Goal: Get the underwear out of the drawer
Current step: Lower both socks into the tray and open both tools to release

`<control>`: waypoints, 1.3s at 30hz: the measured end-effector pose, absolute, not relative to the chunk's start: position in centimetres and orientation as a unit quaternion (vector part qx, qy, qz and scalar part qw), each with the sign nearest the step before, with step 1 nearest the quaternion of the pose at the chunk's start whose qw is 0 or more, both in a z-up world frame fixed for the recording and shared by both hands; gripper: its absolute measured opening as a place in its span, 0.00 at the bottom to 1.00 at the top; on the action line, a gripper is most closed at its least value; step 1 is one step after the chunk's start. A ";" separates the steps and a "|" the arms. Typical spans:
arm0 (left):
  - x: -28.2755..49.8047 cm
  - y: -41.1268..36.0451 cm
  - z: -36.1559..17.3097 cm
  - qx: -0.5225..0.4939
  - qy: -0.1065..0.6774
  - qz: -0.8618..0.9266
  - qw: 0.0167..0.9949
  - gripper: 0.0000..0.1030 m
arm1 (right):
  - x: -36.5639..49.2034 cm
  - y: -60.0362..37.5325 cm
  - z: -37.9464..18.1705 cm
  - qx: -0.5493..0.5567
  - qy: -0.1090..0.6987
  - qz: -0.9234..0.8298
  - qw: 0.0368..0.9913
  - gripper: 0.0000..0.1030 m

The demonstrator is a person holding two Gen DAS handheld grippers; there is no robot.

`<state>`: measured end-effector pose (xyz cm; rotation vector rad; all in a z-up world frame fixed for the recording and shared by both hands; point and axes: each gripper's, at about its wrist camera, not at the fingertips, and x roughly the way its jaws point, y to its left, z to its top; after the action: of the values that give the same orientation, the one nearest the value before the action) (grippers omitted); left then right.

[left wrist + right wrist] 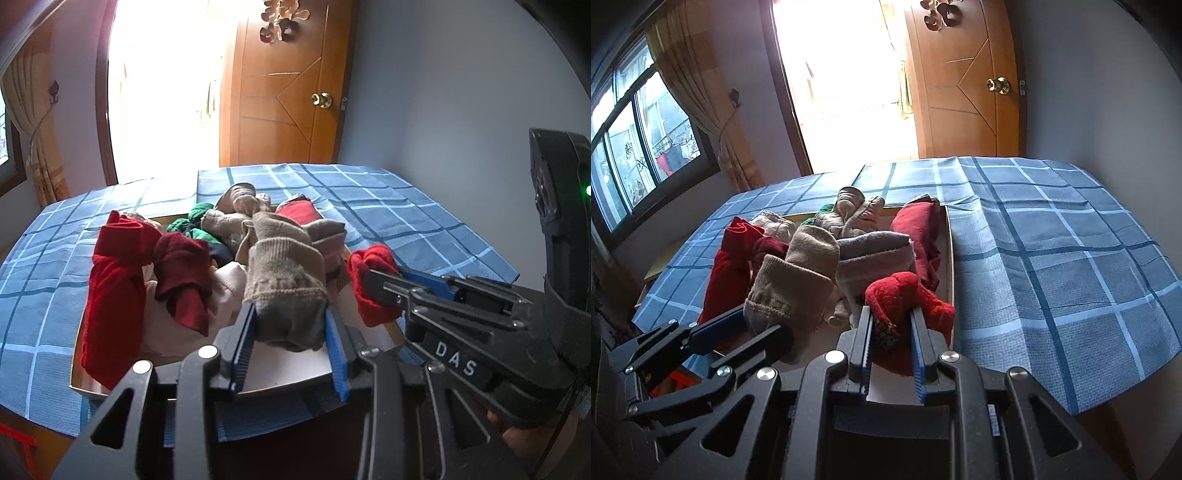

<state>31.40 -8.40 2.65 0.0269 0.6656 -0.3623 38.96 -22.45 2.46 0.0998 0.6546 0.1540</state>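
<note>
Beige knit roll is clamped in the left gripper; the right gripper pinches a red bundle, both above the drawer. Neighbouring folds in the heap may snag and drag out.

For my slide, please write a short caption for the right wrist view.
Right gripper shut on a red sock above the open drawer; left gripper holds a beige sock.
</note>
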 end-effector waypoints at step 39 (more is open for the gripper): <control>37.5 -7.0 -2.2 -0.002 0.374 -0.135 0.917 0.34 | 44.4 -20.4 -1.2 0.037 0.375 0.049 0.925 0.20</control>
<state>37.47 -7.00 -2.17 -0.0040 0.7703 -0.2768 44.44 -20.44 -1.15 0.0751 0.7698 0.1006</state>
